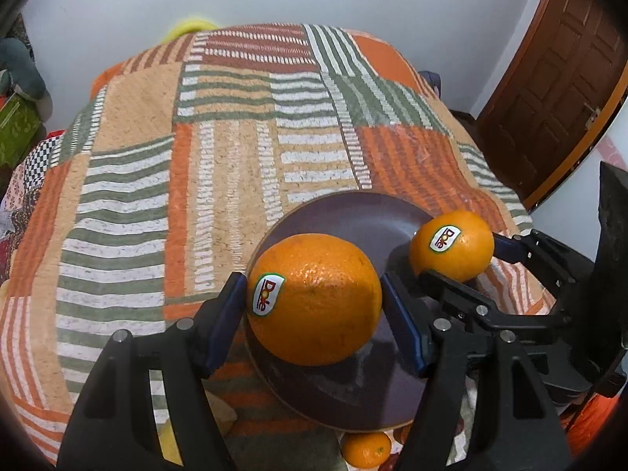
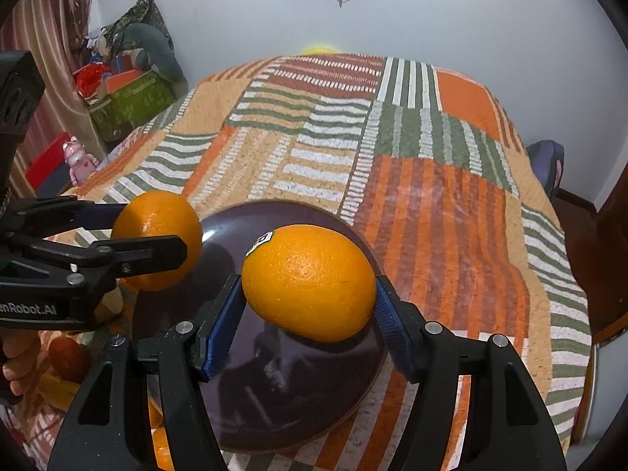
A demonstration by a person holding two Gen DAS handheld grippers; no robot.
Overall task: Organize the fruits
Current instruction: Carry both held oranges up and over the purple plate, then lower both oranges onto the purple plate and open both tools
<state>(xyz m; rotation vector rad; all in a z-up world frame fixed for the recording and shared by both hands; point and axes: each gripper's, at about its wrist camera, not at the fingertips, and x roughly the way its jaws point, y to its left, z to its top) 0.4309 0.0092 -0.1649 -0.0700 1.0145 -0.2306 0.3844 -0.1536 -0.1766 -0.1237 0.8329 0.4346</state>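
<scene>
My left gripper (image 1: 314, 302) is shut on a large orange (image 1: 314, 298) with a Dole sticker, held above a dark purple plate (image 1: 353, 219). My right gripper (image 2: 310, 298) is shut on a second orange (image 2: 310, 282), also above the plate (image 2: 294, 384). In the left wrist view the right gripper's orange (image 1: 451, 245) hangs over the plate's right edge. In the right wrist view the left gripper's orange (image 2: 157, 239) hangs over the plate's left edge. The plate holds no fruit.
The plate lies on a table under an orange, green and white striped cloth (image 1: 196, 180). A small orange (image 1: 367, 449) and a yellow fruit (image 1: 170, 443) lie at the near edge. A red fruit (image 2: 68, 357) lies near left. A wooden door (image 1: 557, 78) stands right.
</scene>
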